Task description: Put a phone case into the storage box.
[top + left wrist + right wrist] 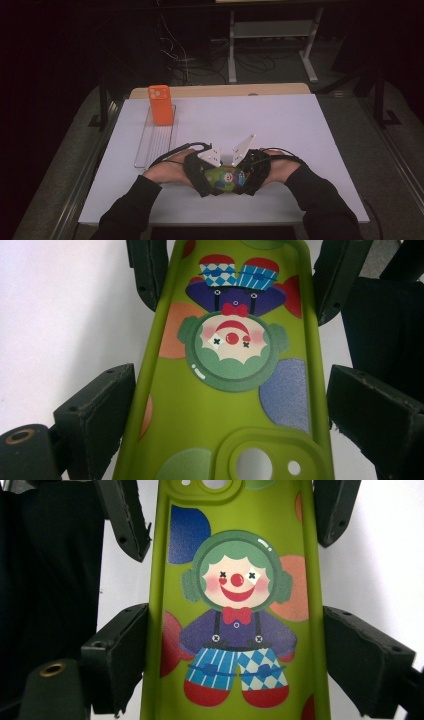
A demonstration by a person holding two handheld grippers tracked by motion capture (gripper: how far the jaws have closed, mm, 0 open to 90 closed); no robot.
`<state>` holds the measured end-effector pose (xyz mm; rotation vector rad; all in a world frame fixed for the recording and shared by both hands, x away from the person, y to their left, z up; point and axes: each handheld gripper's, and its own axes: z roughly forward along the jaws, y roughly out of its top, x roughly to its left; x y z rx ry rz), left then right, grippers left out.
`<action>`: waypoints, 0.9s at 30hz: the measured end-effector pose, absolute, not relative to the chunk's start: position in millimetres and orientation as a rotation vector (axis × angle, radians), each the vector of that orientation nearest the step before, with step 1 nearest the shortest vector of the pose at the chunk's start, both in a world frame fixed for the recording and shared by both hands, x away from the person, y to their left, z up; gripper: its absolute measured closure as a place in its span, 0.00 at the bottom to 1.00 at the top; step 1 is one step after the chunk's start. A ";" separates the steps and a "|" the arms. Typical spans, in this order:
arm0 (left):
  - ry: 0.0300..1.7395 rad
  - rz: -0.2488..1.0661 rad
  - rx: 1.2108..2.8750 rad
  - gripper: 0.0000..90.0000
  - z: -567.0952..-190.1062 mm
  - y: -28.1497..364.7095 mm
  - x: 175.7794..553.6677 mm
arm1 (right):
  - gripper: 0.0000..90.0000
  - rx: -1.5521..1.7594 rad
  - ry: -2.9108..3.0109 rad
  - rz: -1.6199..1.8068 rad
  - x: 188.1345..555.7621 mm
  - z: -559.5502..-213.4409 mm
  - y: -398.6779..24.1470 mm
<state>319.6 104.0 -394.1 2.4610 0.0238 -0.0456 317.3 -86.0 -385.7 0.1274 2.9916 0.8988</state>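
A lime-green phone case (pixel 226 177) printed with a clown lies flat on the white table near the front edge, and both grippers hold it from opposite ends. My left gripper (pixel 230 405) presses its pads against the two long edges near the camera cutout of the case (pixel 215 405). My right gripper (pixel 235 660) clamps the long edges of the case (pixel 235 540) at the clown's legs. In the high view the left gripper (pixel 212 175) and right gripper (pixel 245 175) meet over the case, each with a hand around it.
An orange phone (pixel 161 105) stands upright in a clear wire rack (pixel 155 142) at the table's left. The white table top (pixel 280 125) stretches behind and to the right of the hands. A desk frame and cables sit on the dark floor beyond.
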 end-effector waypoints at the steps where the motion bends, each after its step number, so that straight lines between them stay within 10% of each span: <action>1: 0.030 -0.050 2.457 0.08 -395.1 103.4 318.8 | 0.17 0.124 2.990 0.903 317.1 -385.1 -85.6; 27: 0.031 -0.087 2.476 0.15 -398.1 102.5 320.6 | 0.16 0.105 2.995 0.942 316.2 -382.6 -85.7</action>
